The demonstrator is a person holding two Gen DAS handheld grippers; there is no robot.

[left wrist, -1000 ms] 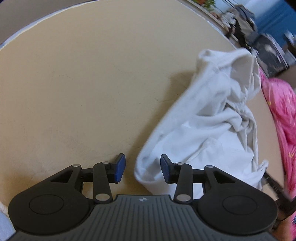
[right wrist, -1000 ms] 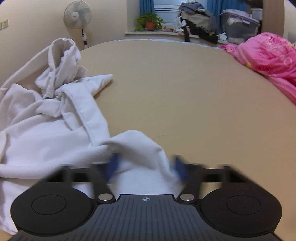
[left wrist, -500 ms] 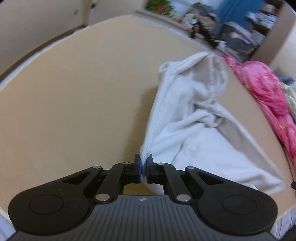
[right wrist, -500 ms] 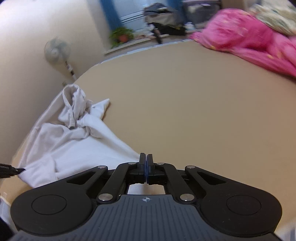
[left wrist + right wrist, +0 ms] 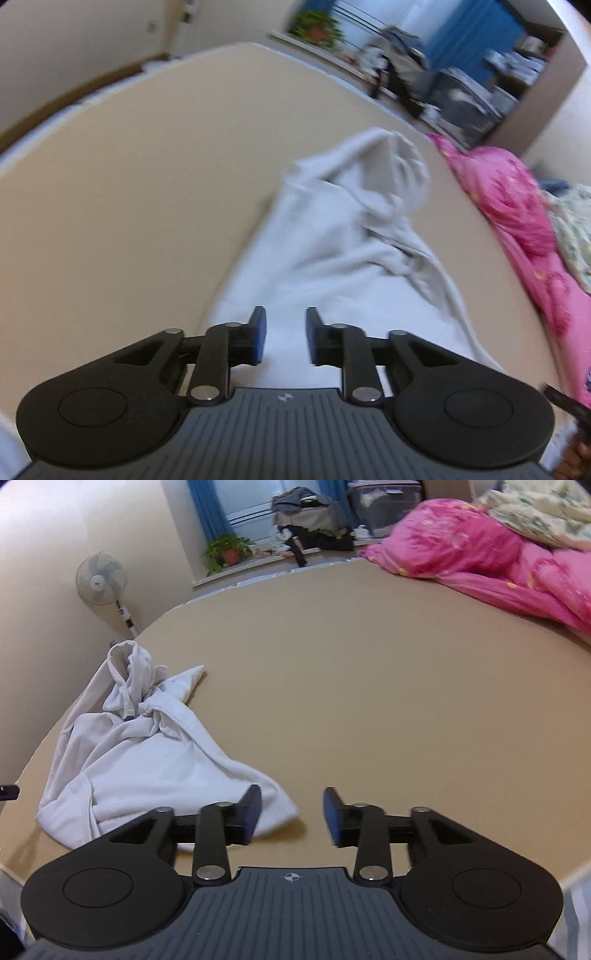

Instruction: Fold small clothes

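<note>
A crumpled white garment [image 5: 343, 243] lies on the tan bed surface [image 5: 129, 192]. In the left wrist view my left gripper [image 5: 282, 334] is open and empty, just above the garment's near edge. In the right wrist view the same garment [image 5: 140, 753] lies at the left, its hood bunched at the far end. My right gripper [image 5: 291, 814] is open and empty, with its left finger over the garment's near right corner and its right finger over bare surface.
A pink quilt [image 5: 498, 561] lies along the right side of the bed. A standing fan [image 5: 101, 579], a potted plant [image 5: 227, 552] and piled bags [image 5: 314, 520] stand beyond the far edge. The left edge of the bed runs close to the garment.
Both grippers closed on the garment's near edge half a second ago and have now opened and let it go. The garment lies more spread out than a second ago.
</note>
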